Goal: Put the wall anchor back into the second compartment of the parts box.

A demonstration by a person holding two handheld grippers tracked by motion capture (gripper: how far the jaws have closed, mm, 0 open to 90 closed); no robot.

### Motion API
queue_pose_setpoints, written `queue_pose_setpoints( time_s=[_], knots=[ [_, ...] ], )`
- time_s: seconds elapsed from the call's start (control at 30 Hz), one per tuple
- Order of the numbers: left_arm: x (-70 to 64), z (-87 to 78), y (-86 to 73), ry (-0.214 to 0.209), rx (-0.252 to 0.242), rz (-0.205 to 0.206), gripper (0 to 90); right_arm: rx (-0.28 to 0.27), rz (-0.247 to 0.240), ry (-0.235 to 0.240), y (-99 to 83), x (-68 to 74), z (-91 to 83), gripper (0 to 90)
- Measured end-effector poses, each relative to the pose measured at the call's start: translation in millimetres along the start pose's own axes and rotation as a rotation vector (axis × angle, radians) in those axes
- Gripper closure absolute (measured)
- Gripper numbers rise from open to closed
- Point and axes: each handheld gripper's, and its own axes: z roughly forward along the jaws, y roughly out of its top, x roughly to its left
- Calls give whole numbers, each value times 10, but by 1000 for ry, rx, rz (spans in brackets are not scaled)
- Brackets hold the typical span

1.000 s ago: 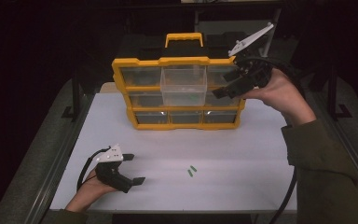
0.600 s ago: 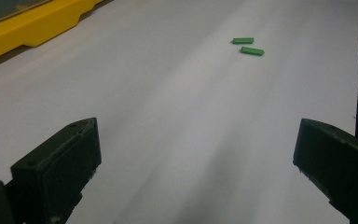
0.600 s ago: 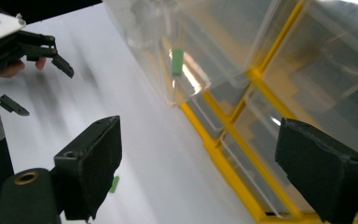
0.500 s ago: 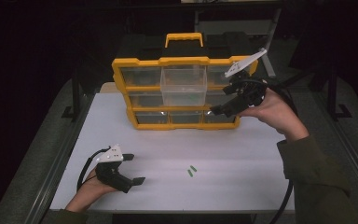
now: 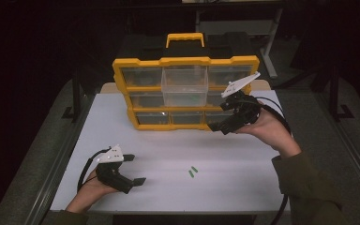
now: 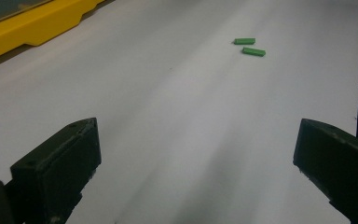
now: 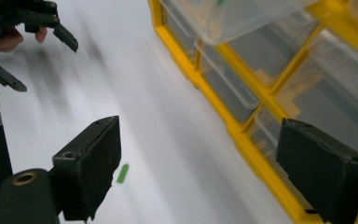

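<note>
Two small green plastic pieces lie side by side on the white table top, lower centre of the high view, with bare table around them. The left gripper rests at lower left, jaws wide and empty, the pieces well ahead in its own view. The right gripper hangs right of centre, jaws wide and empty, just before the yellow drawer cabinet, whose clear middle drawer juts out.
</note>
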Motion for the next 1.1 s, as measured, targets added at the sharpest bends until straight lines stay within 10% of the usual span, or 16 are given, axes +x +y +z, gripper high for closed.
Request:
queue_pose_setpoints(
  time_s=[1.1],
  knots=[
    [6,-3,-19,18,10,-10,6,89,-36,25,-549,508,864,146]
  ],
)
